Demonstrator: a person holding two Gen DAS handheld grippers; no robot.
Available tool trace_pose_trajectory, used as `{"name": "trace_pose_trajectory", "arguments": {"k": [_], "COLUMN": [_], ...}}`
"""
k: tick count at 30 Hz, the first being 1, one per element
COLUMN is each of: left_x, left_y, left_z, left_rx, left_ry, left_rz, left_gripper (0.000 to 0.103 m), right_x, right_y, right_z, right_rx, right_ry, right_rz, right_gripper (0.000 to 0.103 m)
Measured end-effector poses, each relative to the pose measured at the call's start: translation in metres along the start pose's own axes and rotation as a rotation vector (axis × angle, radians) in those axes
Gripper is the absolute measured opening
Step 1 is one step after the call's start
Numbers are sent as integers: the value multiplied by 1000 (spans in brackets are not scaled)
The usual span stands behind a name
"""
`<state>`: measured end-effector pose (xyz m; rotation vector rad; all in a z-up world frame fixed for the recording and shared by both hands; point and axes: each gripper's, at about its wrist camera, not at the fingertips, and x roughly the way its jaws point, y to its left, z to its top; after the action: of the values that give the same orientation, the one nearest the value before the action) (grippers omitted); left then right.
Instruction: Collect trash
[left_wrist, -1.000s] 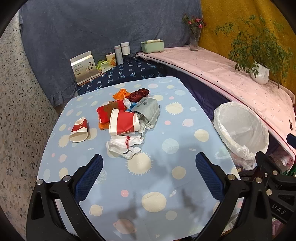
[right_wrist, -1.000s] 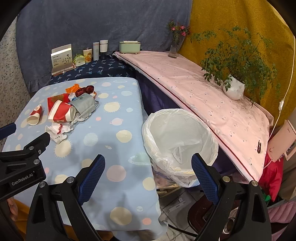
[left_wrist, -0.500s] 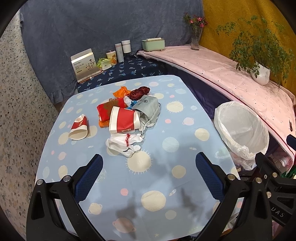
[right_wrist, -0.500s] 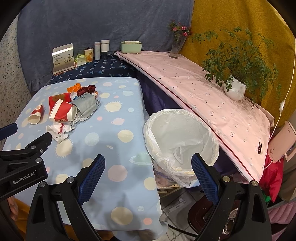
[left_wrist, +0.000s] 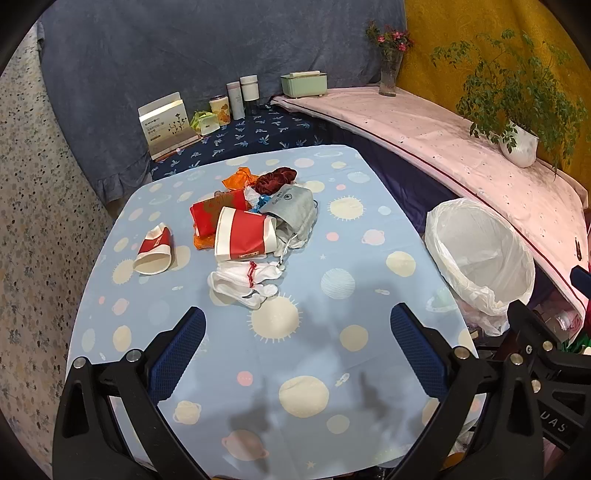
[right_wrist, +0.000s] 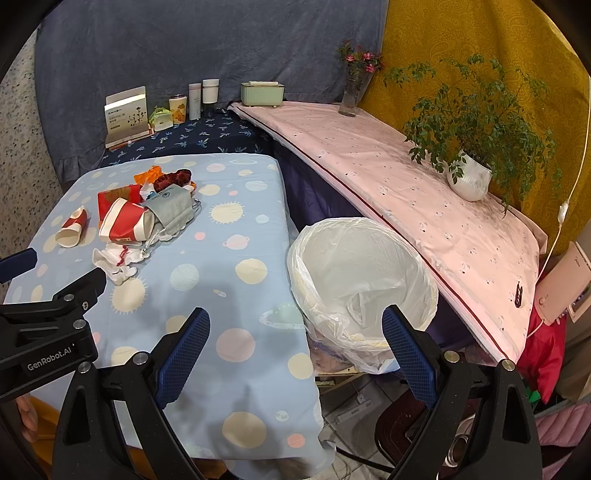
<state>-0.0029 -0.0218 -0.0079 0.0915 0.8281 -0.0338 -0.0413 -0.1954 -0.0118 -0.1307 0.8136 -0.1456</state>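
- My left gripper (left_wrist: 297, 345) hangs above the near half of the table (left_wrist: 369, 258), pointing forward and down at the blue cloth with its planets and suns. Its jaws stand wide apart and hold nothing.
- My right gripper (right_wrist: 295, 349) sits off to the right, over the table's right edge, with one blue pad above the cloth and the other above the bin (right_wrist: 362, 280). Its jaws are also spread wide, with nothing between them.
- In the right wrist view the black body of my left gripper shows at the left edge, level with the near part of the table.
- The trash lies in a pile toward the far left of the table, well apart from both sets of jaws.
- A big red and white paper cup (left_wrist: 243, 238) lies on its side in the middle of the pile.
- A smaller red and white cup (left_wrist: 155, 251) lies alone to the left of it, mouth toward me.
- A crumpled white tissue (left_wrist: 243, 282) lies nearest to me, just in front of the big cup.
- A grey pouch (left_wrist: 291, 206) rests against the big cup's right side; a red packet (left_wrist: 214, 214), orange wrapper (left_wrist: 238, 177) and dark red scrunchie (left_wrist: 277, 177) lie behind.
- The bin, lined with a white bag, stands just beside the table's right edge, below the table top.
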Motion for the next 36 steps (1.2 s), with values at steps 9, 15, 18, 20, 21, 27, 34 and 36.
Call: {"name": "trace_pose_trajectory", "arguments": {"k": [9, 15, 18, 20, 21, 27, 34, 36], "left_x": [0, 5, 10, 16, 19, 49, 114, 131], "left_y": [2, 15, 30, 45, 53, 121, 206, 222], "left_z": [3, 15, 24, 31, 34, 46, 36, 32], "left_rx": [9, 44, 52, 50, 52, -12, -208, -251], "left_ry": [-9, -6, -6, -2, -2, -15, 67, 85], "left_rz": [3, 23, 32, 20, 20, 70, 44, 32], "left_gripper": [96, 96, 96, 96, 96, 96, 96, 96], "right_x": [-4, -5, -4, -2, -1, 25, 70, 78], "right_y": [6, 15, 24, 31, 35, 65, 112, 128], "right_z": [5, 16, 25, 33, 36, 56, 71, 73], "right_rx": [0, 18, 22, 25, 26, 27, 24, -1], "right_ry": [-27, -48, -64, -77, -83, -80, -64, -61], "right_rz": [-6, 19, 36, 48, 53, 117, 173, 179], "right_gripper": [90, 90, 90, 90, 90, 90, 90, 90]}}
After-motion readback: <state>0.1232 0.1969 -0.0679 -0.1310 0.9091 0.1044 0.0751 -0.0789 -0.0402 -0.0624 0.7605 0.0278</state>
